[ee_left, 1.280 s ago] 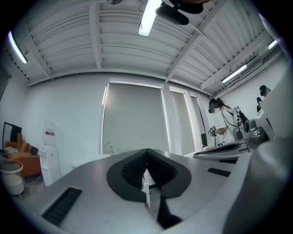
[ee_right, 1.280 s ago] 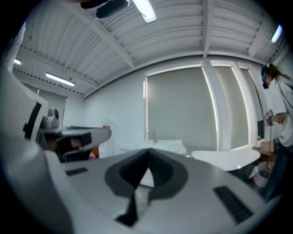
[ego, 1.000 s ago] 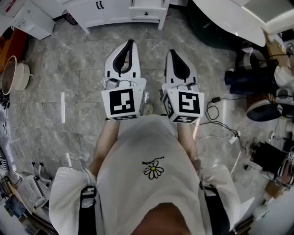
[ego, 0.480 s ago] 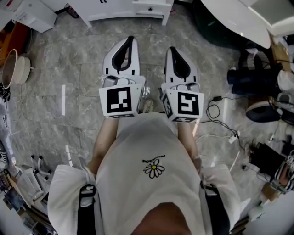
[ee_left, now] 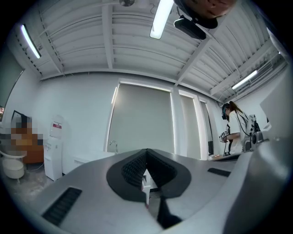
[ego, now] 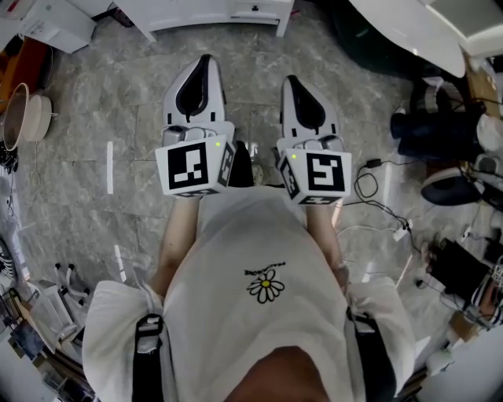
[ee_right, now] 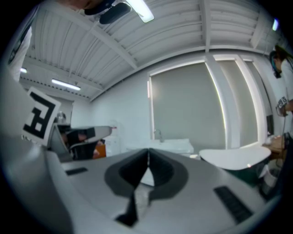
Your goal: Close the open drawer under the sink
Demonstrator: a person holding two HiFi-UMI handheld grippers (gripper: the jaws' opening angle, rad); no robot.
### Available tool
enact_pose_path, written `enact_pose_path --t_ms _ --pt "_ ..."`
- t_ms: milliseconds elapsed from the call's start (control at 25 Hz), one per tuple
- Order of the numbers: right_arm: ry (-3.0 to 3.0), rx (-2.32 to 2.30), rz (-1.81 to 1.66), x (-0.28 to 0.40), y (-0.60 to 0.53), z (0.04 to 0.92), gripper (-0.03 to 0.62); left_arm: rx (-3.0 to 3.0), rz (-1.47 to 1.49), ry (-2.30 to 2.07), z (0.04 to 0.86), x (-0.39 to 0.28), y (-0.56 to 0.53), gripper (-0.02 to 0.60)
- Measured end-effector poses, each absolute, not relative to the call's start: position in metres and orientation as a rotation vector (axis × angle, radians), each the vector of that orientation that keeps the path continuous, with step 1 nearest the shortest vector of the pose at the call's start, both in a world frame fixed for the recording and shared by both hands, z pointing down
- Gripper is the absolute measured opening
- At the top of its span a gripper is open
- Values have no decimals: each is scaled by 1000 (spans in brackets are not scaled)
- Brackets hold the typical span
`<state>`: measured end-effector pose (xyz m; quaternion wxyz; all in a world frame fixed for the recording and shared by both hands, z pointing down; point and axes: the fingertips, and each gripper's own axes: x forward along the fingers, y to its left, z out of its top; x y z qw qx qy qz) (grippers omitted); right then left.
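The white sink cabinet stands at the top edge of the head view, with a drawer front and its black handle showing. My left gripper and right gripper are held side by side over the grey marble floor, both pointing at the cabinet from well short of it. Both are shut with nothing in them. In the left gripper view the closed jaw tips line up below the sink faucet. The right gripper view shows its closed tips under the sink basin.
A white round table is at the upper right, with dark bags and loose cables on the floor to the right. A round tub and a white box sit at left. Another person stands far right.
The cabinet has slid higher in the head view. My left gripper has tilted a little and its tip sits further left; the right gripper has held still.
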<state>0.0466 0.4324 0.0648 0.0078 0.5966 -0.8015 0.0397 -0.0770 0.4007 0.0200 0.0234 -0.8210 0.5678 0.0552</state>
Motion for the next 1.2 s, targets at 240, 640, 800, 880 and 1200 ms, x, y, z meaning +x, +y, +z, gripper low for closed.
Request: enact_pose_path --t_ms 240,640,800,880,1200 --pt "-2432 1913 54 63 427 58 29 -2524 263 1760 4 -78 388 21" --pt "-2376 2035 32 88 399 41 29 -2539 293 1668 -15 -56 355 20" --pt "-2362 1996 7 79 375 50 29 -2537 299 1661 -9 -61 331 20" --pt "-2359 1979 4 74 358 53 29 -2551 295 1665 -3 -65 315 20" --pt "-2346 1966 15 56 266 61 29 -2583 340 1624 2 -70 227 20"
